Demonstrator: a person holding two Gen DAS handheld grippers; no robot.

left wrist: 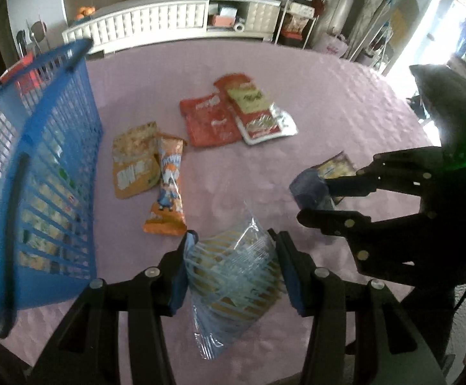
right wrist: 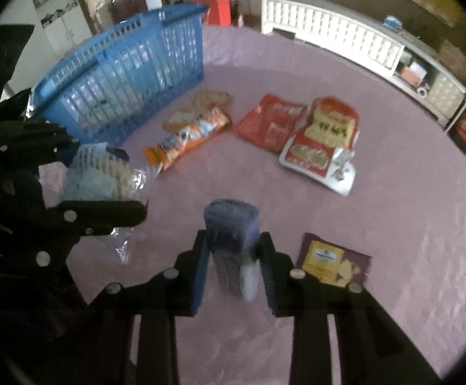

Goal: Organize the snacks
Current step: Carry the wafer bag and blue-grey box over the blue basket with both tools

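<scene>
My left gripper (left wrist: 233,269) is shut on a clear blue-striped bag of biscuits (left wrist: 236,276), held just above the pink cloth; it also shows in the right wrist view (right wrist: 104,176). My right gripper (right wrist: 233,256) is shut on a dark blue snack roll (right wrist: 233,240), seen from the left wrist view (left wrist: 311,192) too. A blue slatted basket (left wrist: 40,176) with some packets inside stands at the left, and shows in the right wrist view (right wrist: 120,73). Orange packets (left wrist: 165,186) and red packets (left wrist: 210,122) lie mid-table.
A dark packet with a yellow label (right wrist: 332,261) lies beside my right gripper. A red-and-white packet (right wrist: 322,147) lies by the red ones. The pink cloth (left wrist: 329,96) covers the table. A white cabinet (left wrist: 168,19) stands beyond the far edge.
</scene>
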